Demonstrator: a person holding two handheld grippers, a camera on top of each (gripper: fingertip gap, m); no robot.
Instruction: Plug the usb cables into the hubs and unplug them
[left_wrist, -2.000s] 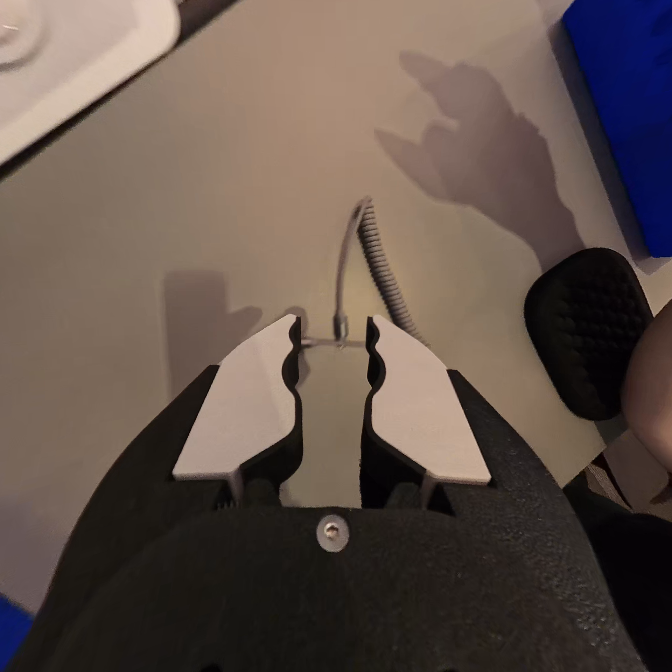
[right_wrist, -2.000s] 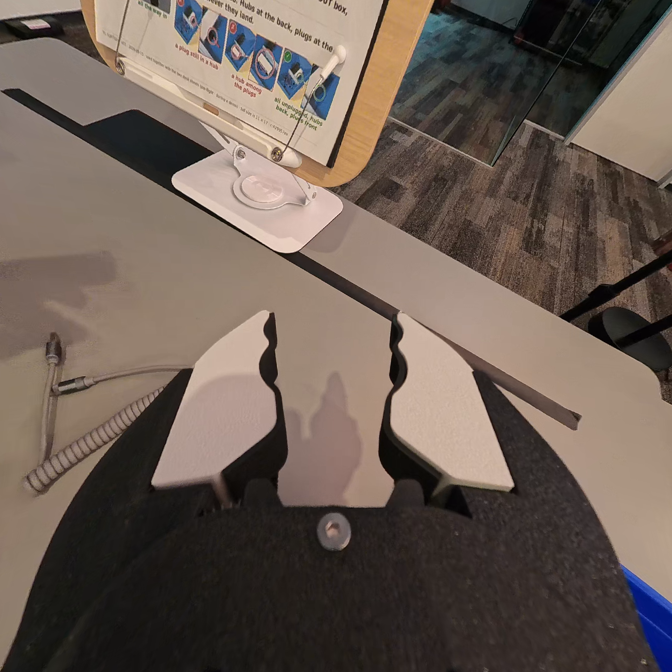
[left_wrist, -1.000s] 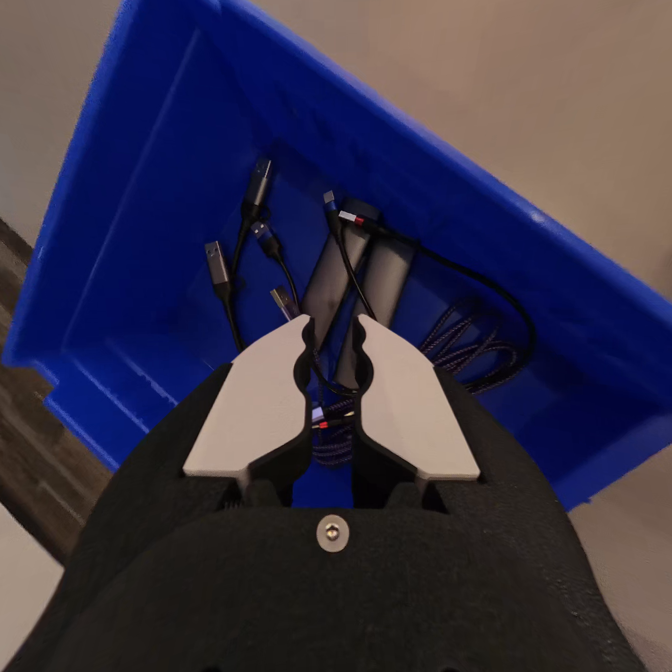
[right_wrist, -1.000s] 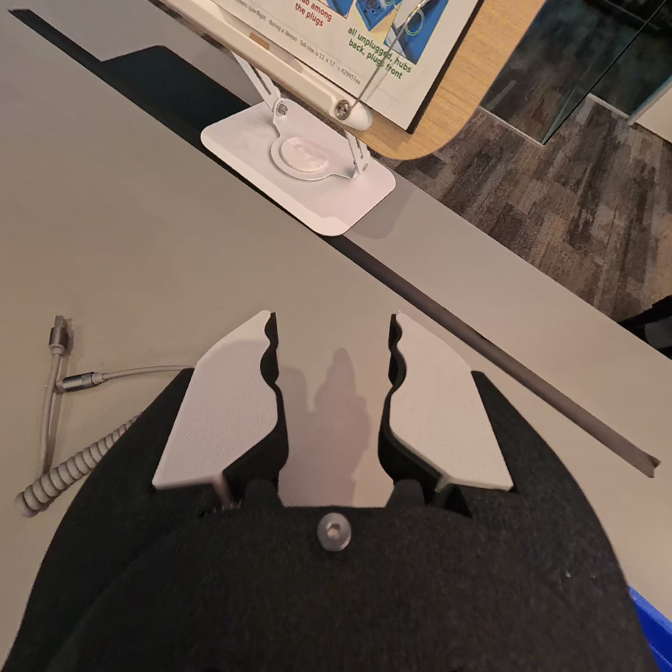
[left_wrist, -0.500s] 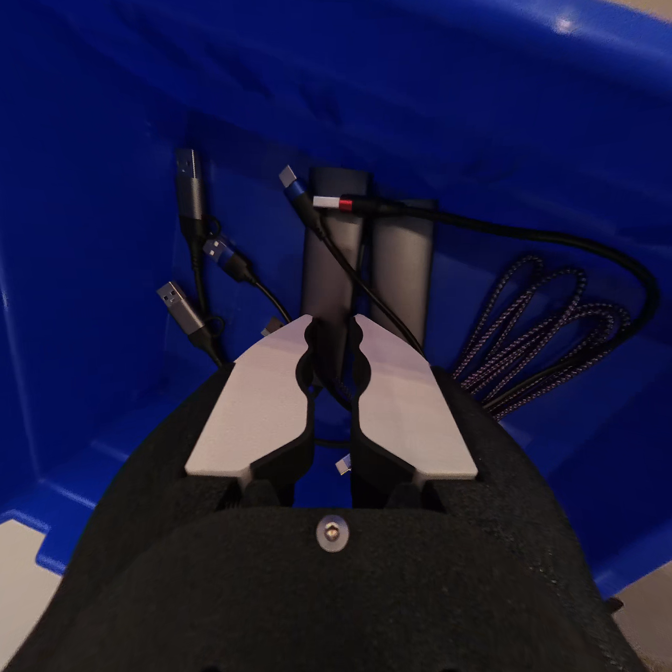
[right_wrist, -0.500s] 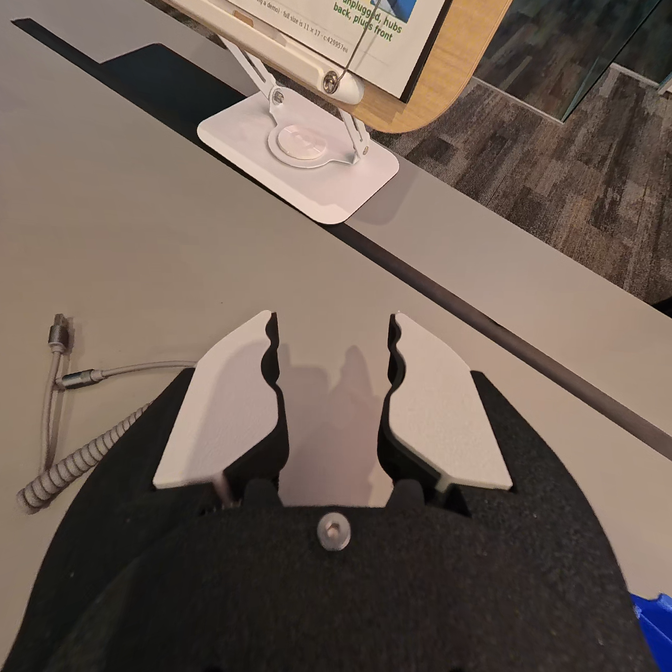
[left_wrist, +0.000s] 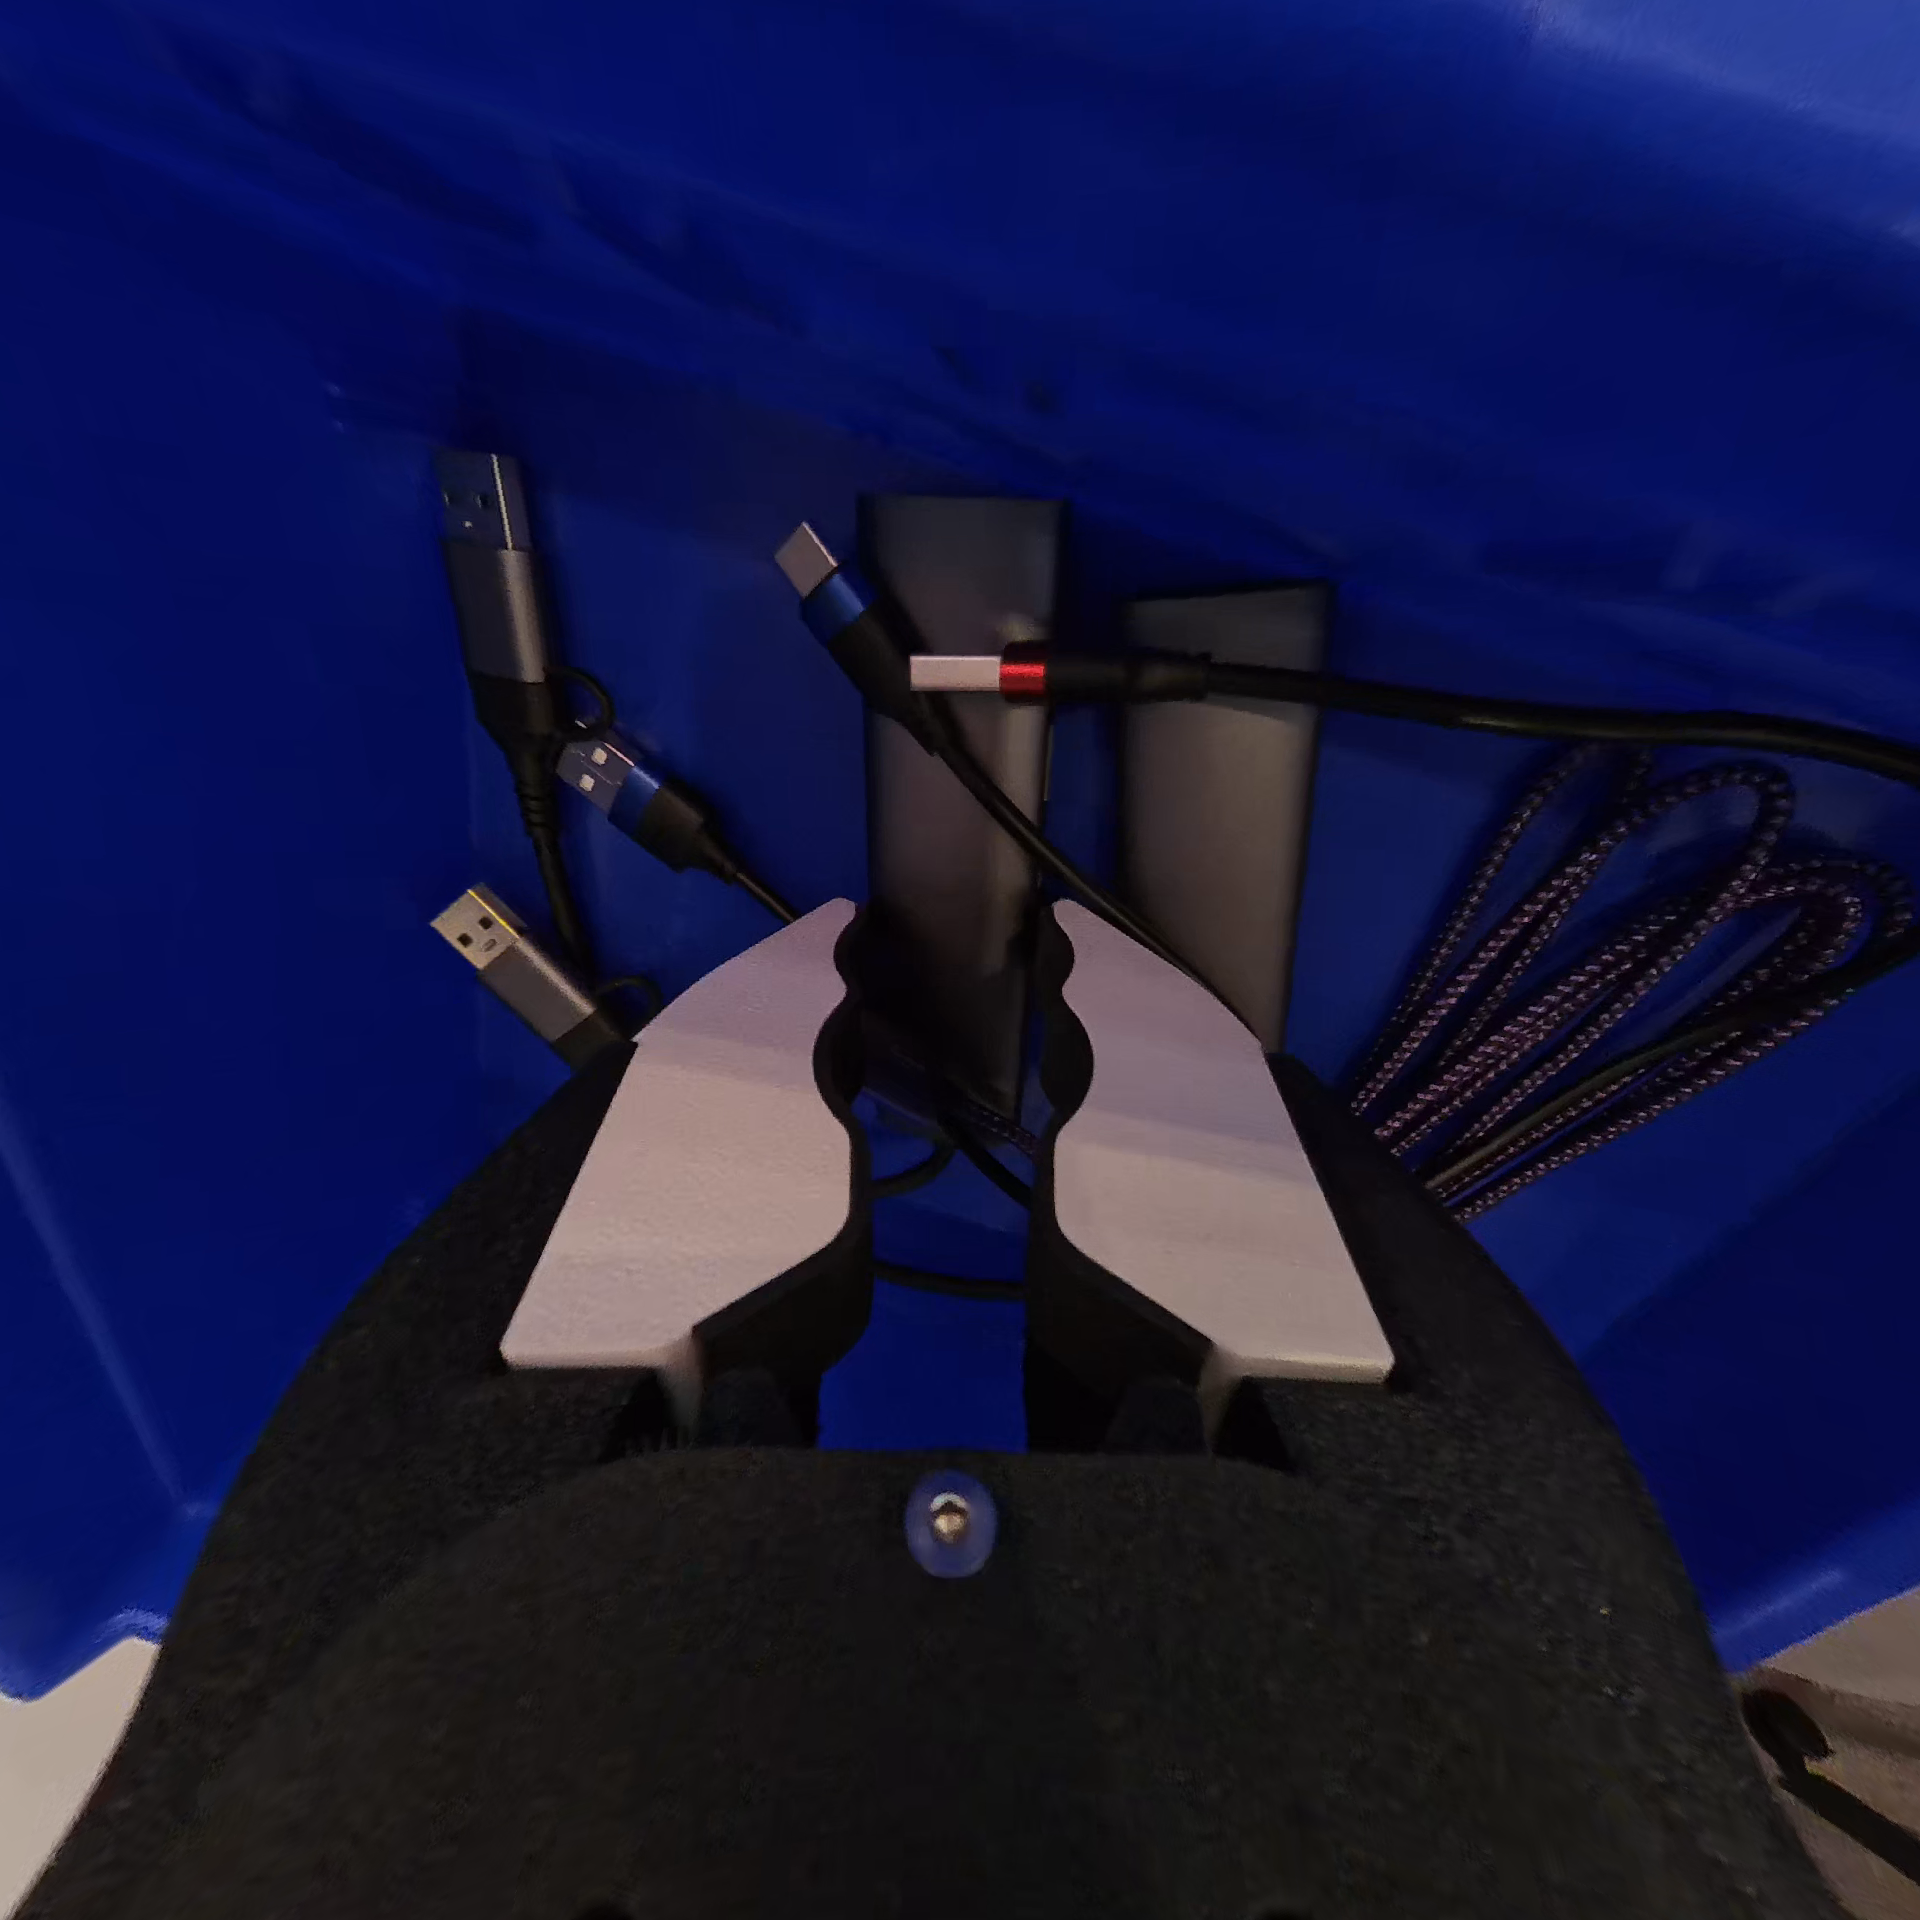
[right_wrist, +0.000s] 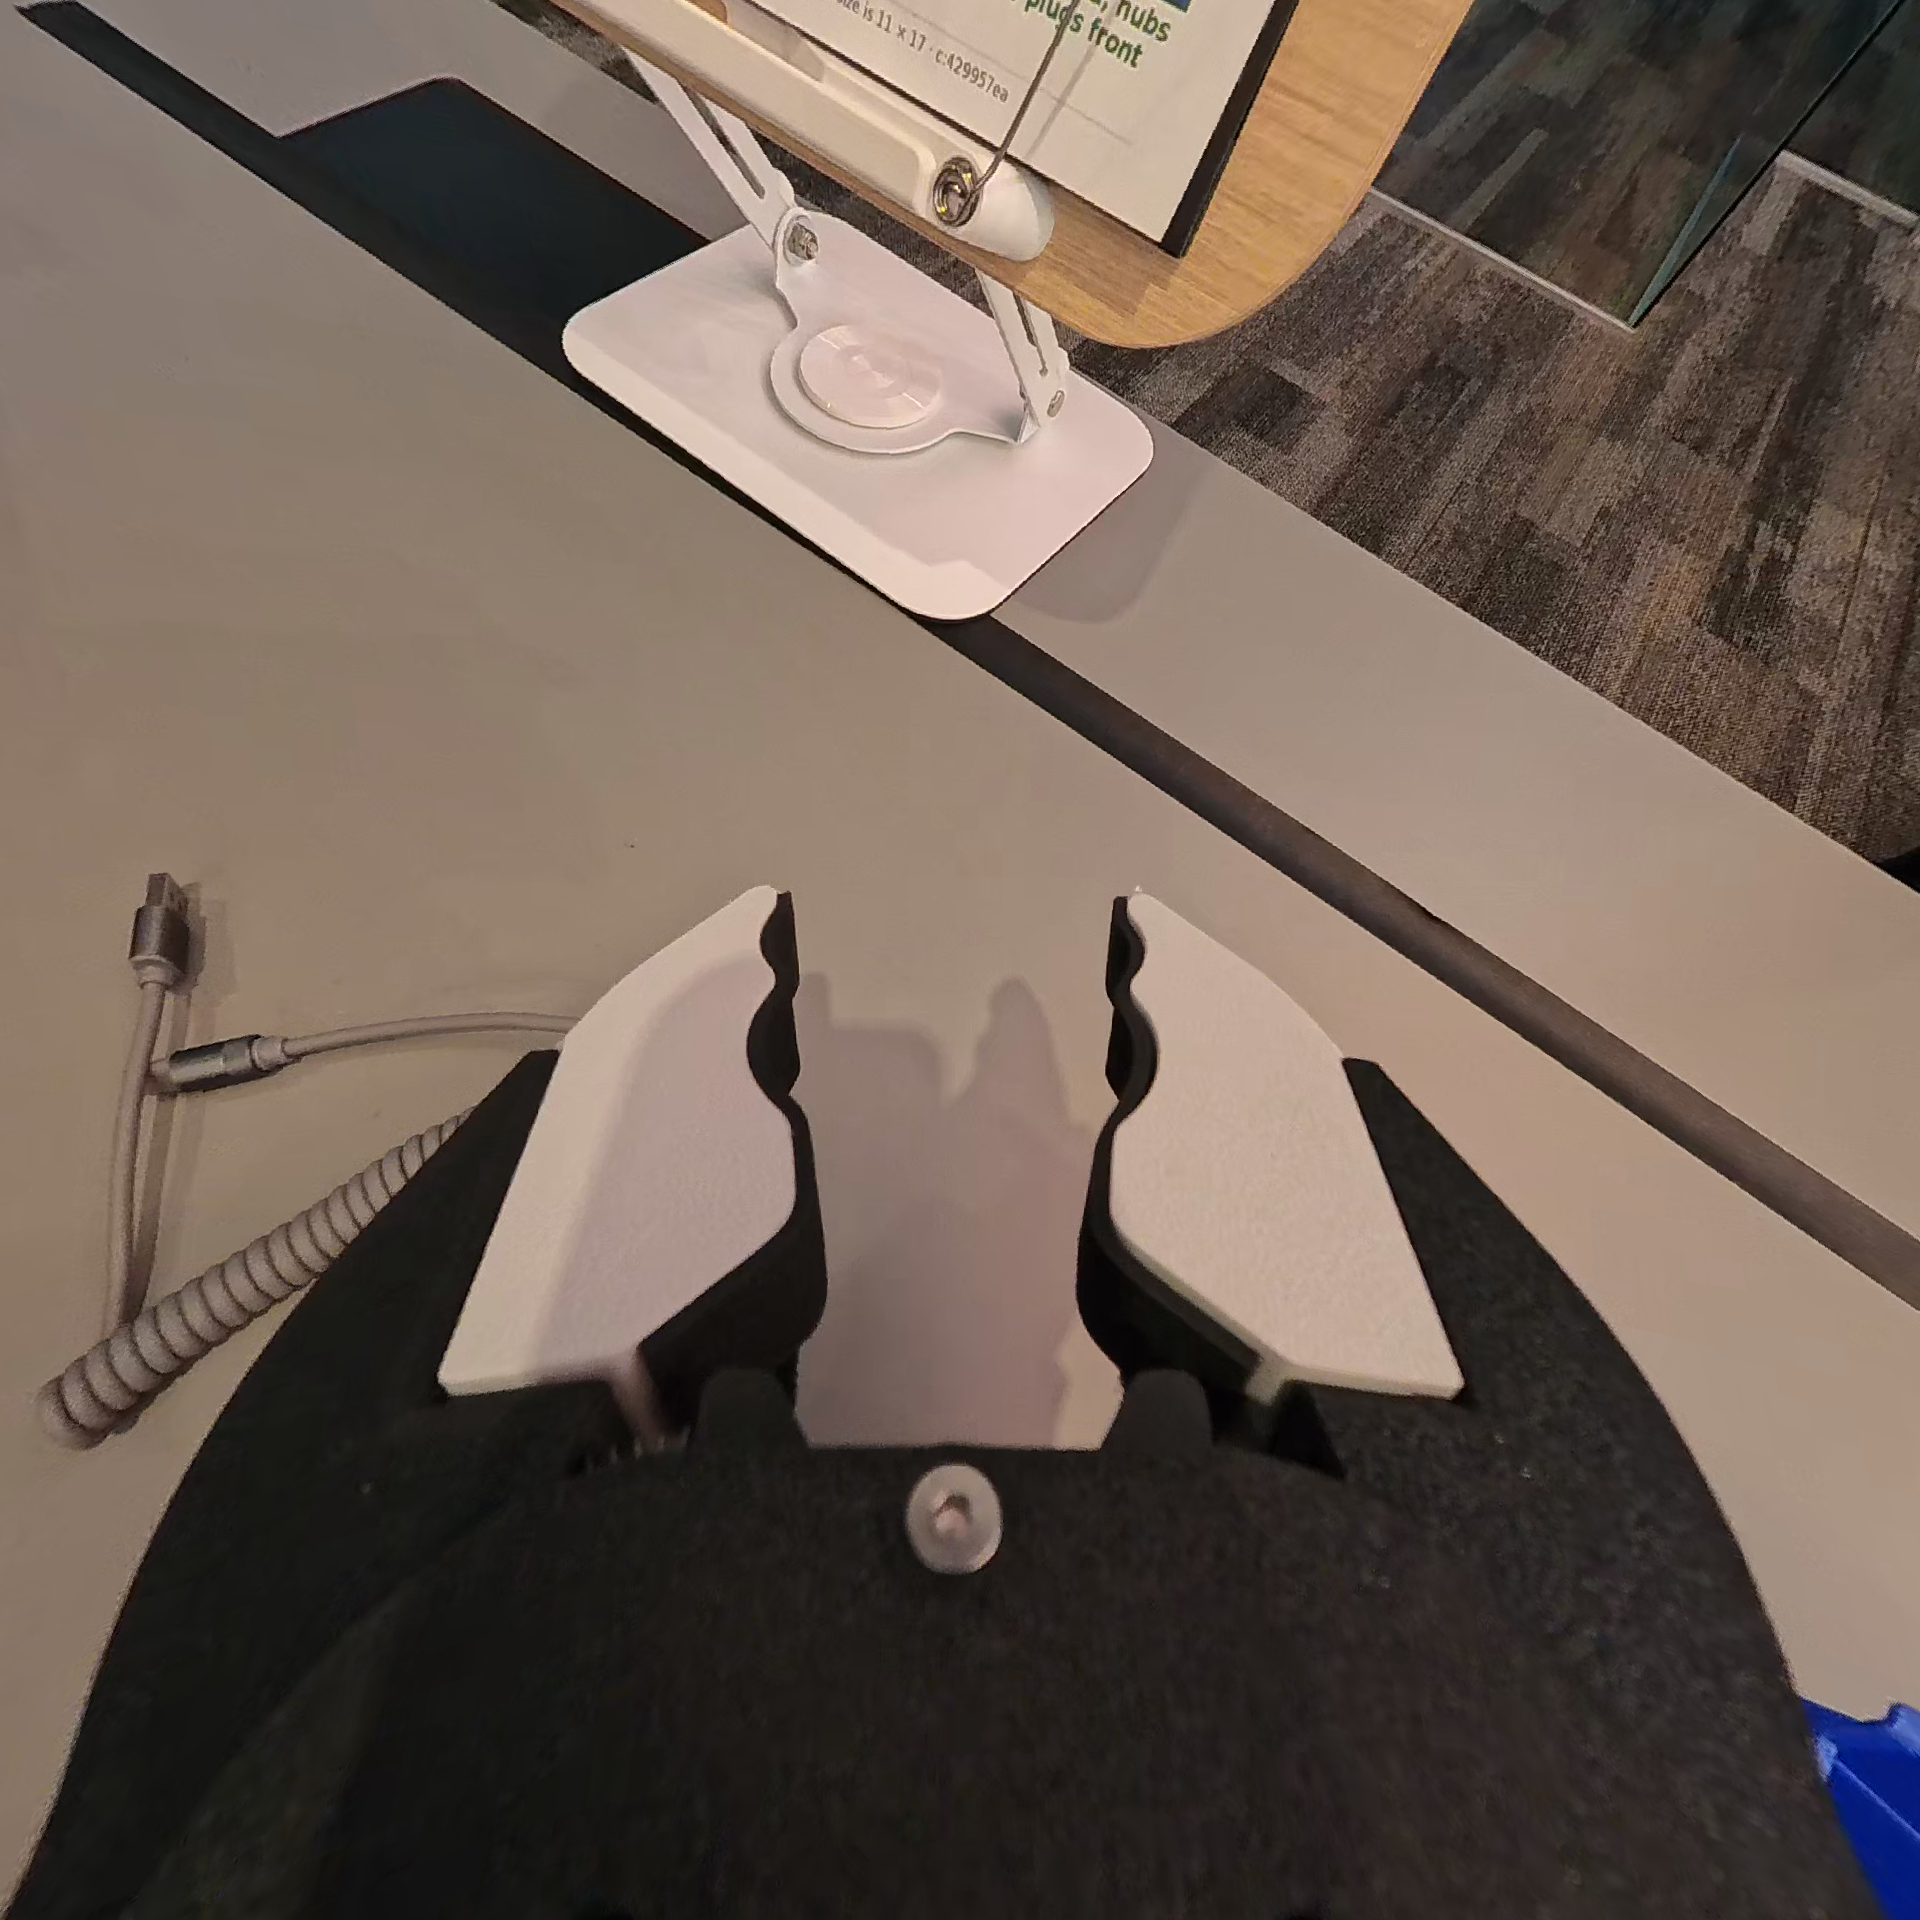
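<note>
My left gripper (left_wrist: 956, 925) is down inside a blue bin (left_wrist: 1039, 260). It is open a little, and its fingertips stand either side of the near end of the left of two dark grey hubs (left_wrist: 956, 790). The second hub (left_wrist: 1216, 831) lies beside it on the right. Loose cables lie over and around the hubs: a red-collared plug (left_wrist: 1023, 670), a blue-collared plug (left_wrist: 831, 592), grey USB plugs (left_wrist: 494, 582) at the left and a purple braided cable (left_wrist: 1662, 956) at the right. My right gripper (right_wrist: 951, 904) is open and empty over the grey table.
A grey coiled cable (right_wrist: 260, 1247) with two plugs lies on the table left of my right gripper. A white stand base (right_wrist: 862, 436) holding a wooden board with a printed sheet stands at the back. A dark slot (right_wrist: 1351, 852) runs across the table. The bin's corner (right_wrist: 1870, 1756) shows at the lower right. My right fingertips sit around 60 centimetres from my left ones.
My left gripper left the coiled cable on the table, swung over the blue bin and went down into it, narrowing then widening around the left hub. My right gripper drifted slightly forward, still open.
</note>
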